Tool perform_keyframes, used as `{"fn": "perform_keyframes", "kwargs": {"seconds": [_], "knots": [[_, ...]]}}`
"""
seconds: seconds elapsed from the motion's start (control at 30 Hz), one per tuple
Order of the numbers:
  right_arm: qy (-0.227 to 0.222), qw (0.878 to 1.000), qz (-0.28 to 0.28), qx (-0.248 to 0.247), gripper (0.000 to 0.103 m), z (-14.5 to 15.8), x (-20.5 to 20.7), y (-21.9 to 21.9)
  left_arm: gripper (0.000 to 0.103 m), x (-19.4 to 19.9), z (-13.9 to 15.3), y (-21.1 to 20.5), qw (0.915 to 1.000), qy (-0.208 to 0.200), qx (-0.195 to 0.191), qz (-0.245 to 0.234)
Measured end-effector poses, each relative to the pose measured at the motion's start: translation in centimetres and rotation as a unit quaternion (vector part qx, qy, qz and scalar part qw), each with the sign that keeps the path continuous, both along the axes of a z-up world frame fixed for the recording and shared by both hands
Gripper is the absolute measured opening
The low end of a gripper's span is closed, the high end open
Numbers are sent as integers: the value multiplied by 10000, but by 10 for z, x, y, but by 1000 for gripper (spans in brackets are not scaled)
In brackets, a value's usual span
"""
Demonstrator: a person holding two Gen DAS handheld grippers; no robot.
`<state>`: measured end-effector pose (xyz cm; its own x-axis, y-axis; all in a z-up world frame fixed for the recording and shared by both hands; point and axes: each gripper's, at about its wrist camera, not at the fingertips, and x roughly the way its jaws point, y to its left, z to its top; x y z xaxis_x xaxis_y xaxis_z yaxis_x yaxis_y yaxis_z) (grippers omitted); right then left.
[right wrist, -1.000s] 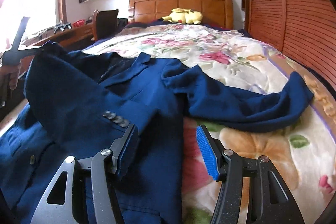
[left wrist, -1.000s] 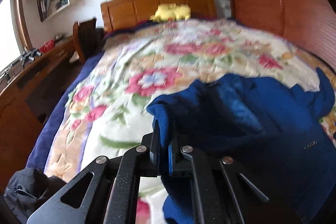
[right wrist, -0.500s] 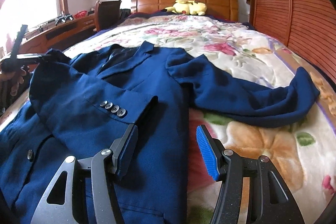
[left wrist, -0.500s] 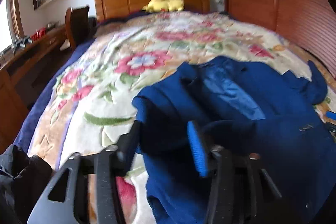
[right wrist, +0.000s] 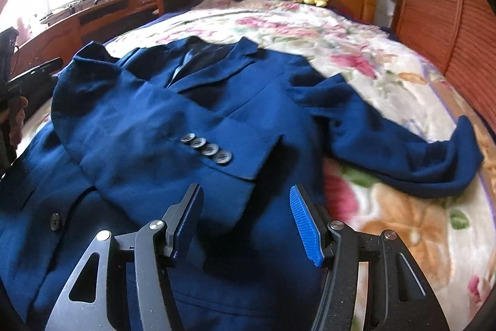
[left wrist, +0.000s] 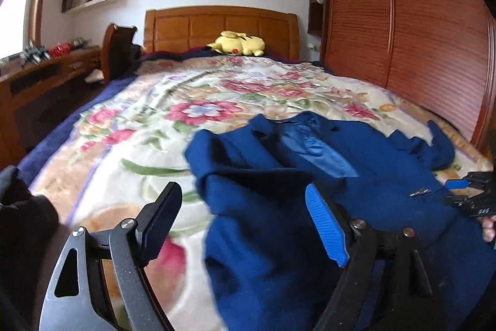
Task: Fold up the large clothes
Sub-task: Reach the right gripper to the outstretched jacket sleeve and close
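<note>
Lying face up on the floral bedspread (right wrist: pixel 356 30), the blue blazer (right wrist: pixel 173 114) has one sleeve already folded across its chest, the cuff with the four buttons (right wrist: pixel 206 148) sitting just ahead of the right tool (right wrist: pixel 245 225). That tool hangs over the blazer's front with its jaws spread wide and nothing between them. The left tool (left wrist: pixel 245 222) is likewise parted and empty, with the blazer's shoulder bulging just ahead of and between its fingers.

The other sleeve (right wrist: pixel 403 151) stretches out ahead and to the right of the right tool, its cuff resting on the bedspread. The step in hand looks like the sleeve folds, one done and one to go. The next move likely calls for the right tool to reach forward and right, pinch that sleeve near the cuff, and carry it back across the chest without dragging the first sleeve out of place.
</note>
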<state>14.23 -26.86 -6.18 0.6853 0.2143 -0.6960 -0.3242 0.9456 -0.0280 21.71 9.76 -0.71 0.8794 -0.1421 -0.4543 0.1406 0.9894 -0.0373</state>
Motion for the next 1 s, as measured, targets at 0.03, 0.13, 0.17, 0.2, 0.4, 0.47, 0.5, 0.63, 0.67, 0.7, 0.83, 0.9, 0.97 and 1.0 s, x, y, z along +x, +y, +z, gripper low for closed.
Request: {"fn": "perform_keyframes", "kwargs": {"seconds": [0.03,0.13,0.17,0.2,0.4,0.47,0.5,0.63,0.67,0.7,0.83,0.9,0.97,1.0], "knots": [[71,10000,-10,-68,60,-2,3,3,83,0,0,1,10000,-37,67,56],[120,9996,-136,-197,60,-5,7,5,83,-3,-2,8,10000,-70,-11,27],[145,9996,-153,-192,60,-6,7,4,83,-2,-2,10,10000,-53,-63,3],[164,9995,-159,-198,60,-7,8,5,83,-3,-3,11,10000,-48,-77,3],[194,9992,32,-337,52,-8,8,11,83,-8,-3,14,9999,-147,-69,21],[176,9987,239,-412,32,-9,6,18,83,-9,-4,14,9999,-154,-47,30],[134,9984,275,-483,24,-9,5,19,83,-9,-5,15,9999,-143,-49,30],[-205,9979,215,-568,3,4,-8,9,83,-9,-7,16,9999,-97,-93,7],[-410,9977,81,-532,3,13,-15,2,83,-9,-7,15,9999,-91,-94,-3],[-572,9972,-93,-479,3,19,-21,-6,83,-9,-7,15,9999,-82,-90,-17],[-735,9942,-729,-303,3,33,-35,-43,83,-8,-10,9,10000,-24,-7,-93],[-514,9950,-784,-335,3,25,-35,-51,83,-8,-11,5,9999,-17,75,-137],[-476,9938,-897,-444,3,19,-37,-55,83,-9,-11,4,9998,-29,118,-163],[-463,9936,-934,-433,4,18,-38,-58,83,-9,-12,3,9998,-22,128,-174]]}}
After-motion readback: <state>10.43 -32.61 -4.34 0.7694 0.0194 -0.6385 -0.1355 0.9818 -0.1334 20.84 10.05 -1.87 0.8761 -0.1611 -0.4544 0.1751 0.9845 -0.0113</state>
